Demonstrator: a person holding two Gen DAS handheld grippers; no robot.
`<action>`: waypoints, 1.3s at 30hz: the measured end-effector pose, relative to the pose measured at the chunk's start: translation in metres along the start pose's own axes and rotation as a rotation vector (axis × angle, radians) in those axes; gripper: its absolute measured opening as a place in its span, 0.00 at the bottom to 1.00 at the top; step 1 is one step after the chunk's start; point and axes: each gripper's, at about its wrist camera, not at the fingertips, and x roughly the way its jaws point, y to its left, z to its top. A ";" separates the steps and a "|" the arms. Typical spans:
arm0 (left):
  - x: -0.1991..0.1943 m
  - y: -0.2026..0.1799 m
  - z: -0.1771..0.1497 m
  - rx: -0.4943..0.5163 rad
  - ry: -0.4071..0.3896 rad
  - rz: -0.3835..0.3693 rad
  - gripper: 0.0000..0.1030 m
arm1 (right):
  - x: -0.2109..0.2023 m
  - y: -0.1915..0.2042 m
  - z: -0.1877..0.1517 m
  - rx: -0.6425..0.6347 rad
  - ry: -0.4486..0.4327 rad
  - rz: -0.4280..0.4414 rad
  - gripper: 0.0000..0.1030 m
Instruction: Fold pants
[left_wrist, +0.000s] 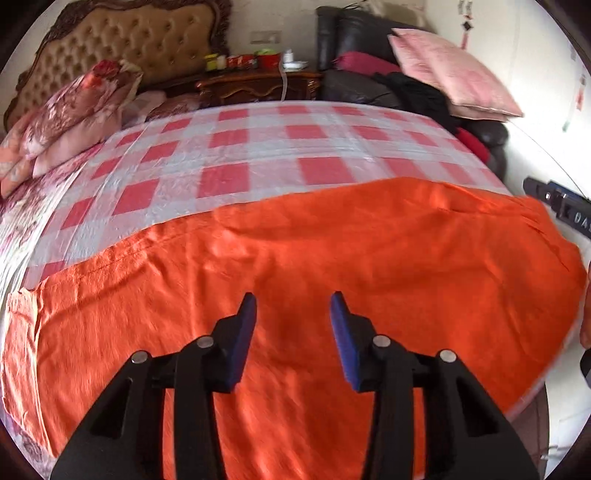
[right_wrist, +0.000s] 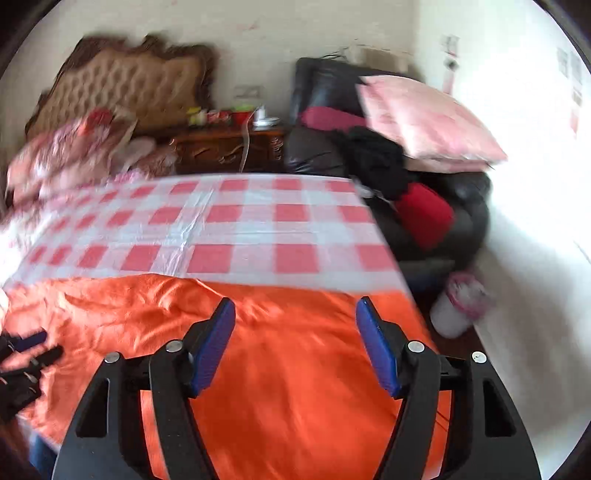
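Observation:
Orange pants lie spread flat across the near part of the bed, on a red and white checked sheet. My left gripper is open and empty, hovering just above the middle of the pants. My right gripper is open and empty above the right part of the pants, near the bed's right edge. The right gripper shows at the right edge of the left wrist view. The left gripper shows at the left edge of the right wrist view.
Floral pillows and a tufted headboard stand at the far left. A wooden nightstand holds small items. A black leather chair with a pink pillow and clothes stands right of the bed. A white container sits on the floor.

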 end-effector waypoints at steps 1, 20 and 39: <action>0.008 0.009 0.004 -0.011 0.013 0.008 0.40 | 0.012 0.001 0.003 0.009 0.026 -0.002 0.63; -0.013 0.219 -0.024 -0.273 0.007 0.239 0.39 | 0.065 -0.012 -0.023 0.037 0.157 -0.126 0.71; -0.144 0.418 -0.194 -0.925 -0.199 -0.004 0.55 | 0.062 -0.007 -0.023 0.017 0.149 -0.166 0.74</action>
